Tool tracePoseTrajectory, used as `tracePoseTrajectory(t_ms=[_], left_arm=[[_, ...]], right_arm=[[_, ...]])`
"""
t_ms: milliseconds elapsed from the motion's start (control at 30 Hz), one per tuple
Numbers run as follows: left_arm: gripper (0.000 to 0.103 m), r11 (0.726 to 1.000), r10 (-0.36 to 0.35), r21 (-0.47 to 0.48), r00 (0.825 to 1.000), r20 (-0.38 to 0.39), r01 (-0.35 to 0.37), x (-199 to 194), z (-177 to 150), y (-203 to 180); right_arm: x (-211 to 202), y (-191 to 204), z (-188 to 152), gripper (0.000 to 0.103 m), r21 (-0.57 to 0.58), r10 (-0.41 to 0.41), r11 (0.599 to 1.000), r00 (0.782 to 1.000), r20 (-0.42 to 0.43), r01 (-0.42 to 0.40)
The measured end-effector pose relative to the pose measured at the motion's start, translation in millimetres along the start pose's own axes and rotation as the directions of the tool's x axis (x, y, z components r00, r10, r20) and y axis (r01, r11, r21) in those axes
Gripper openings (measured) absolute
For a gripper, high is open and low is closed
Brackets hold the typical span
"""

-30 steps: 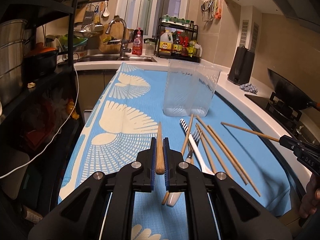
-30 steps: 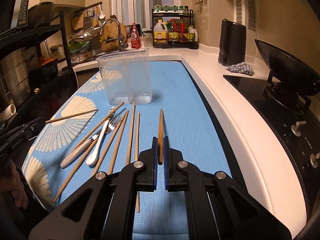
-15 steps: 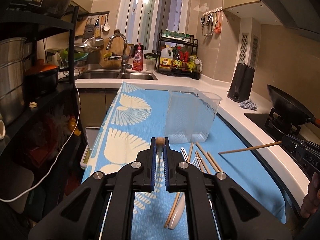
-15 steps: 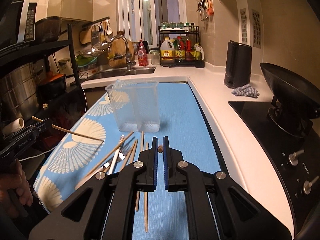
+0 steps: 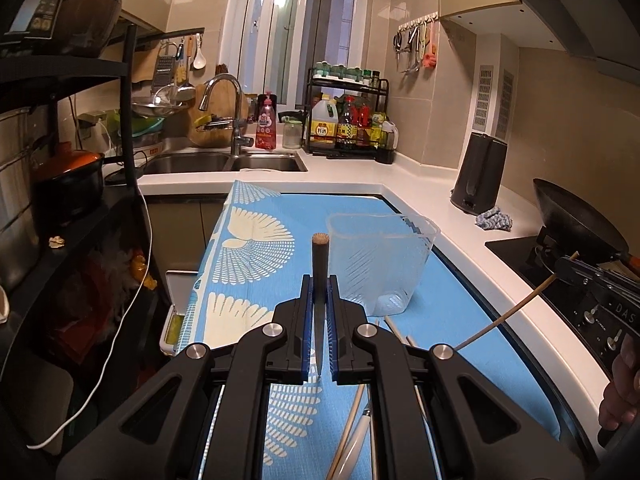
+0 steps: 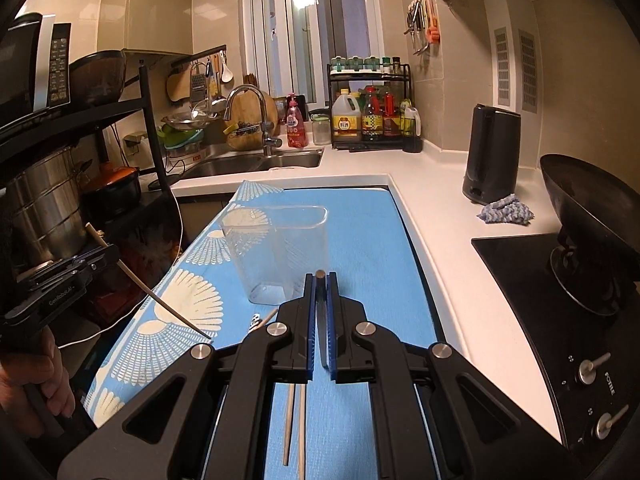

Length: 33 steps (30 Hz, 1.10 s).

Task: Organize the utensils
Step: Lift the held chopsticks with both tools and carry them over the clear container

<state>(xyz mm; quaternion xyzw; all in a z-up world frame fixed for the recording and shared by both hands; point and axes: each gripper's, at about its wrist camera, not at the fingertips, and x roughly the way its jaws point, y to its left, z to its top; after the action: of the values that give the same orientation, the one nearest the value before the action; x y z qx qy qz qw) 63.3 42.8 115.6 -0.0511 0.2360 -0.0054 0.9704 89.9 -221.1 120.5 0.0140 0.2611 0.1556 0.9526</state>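
Observation:
My left gripper [image 5: 319, 292] is shut on a wooden chopstick [image 5: 319, 258] that stands upright, thick end up, in front of the clear plastic holder [image 5: 380, 264]. My right gripper [image 6: 320, 292] is shut on another chopstick [image 6: 320, 276], also upright, just right of the holder [image 6: 280, 252]. Each gripper shows in the other's view with its chopstick slanting down: the right one [image 5: 508, 314] and the left one [image 6: 152, 292]. Loose chopsticks [image 6: 294, 420] and a white-handled utensil [image 5: 358, 436] lie on the blue mat under the grippers, mostly hidden.
The blue patterned mat [image 5: 256, 264] covers the counter. A black wok [image 6: 588, 216] sits on the hob at the right, a black kettle [image 6: 492, 152] and a cloth [image 6: 506, 210] behind it. A sink [image 5: 224, 162] is at the back, a black shelf rack [image 5: 80, 184] at the left.
Both grippers have lifted their chopsticks off the mat and tilted them from lying flat to upright. Both views rose and now look level over the holder.

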Motion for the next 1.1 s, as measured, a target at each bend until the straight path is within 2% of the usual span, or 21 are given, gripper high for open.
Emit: tracePoseTrajectory(t_ms=[433,800,1100], left_arm=[[0.007,1.000,-0.016,-0.014,0.993,-0.119,0.015,26,44,2],[0.007,0.999,-0.045,0.001,0.991,-0.123,0.046,22,79,-1],[0.007,0.996,-0.092,0.007,0.989,-0.117,0.094,22,127,0]], right_arm=[[19,17,47,0.005,-0.017,0.015,1.000,0.999,-0.052,-0.016],[6,26,95,0.005,-0.066,0.023,0.998,0.999,-0.037,-0.026],[-5,28,150,0.005,-0.074,0.059,0.995,0.998,-0.014,-0.060]])
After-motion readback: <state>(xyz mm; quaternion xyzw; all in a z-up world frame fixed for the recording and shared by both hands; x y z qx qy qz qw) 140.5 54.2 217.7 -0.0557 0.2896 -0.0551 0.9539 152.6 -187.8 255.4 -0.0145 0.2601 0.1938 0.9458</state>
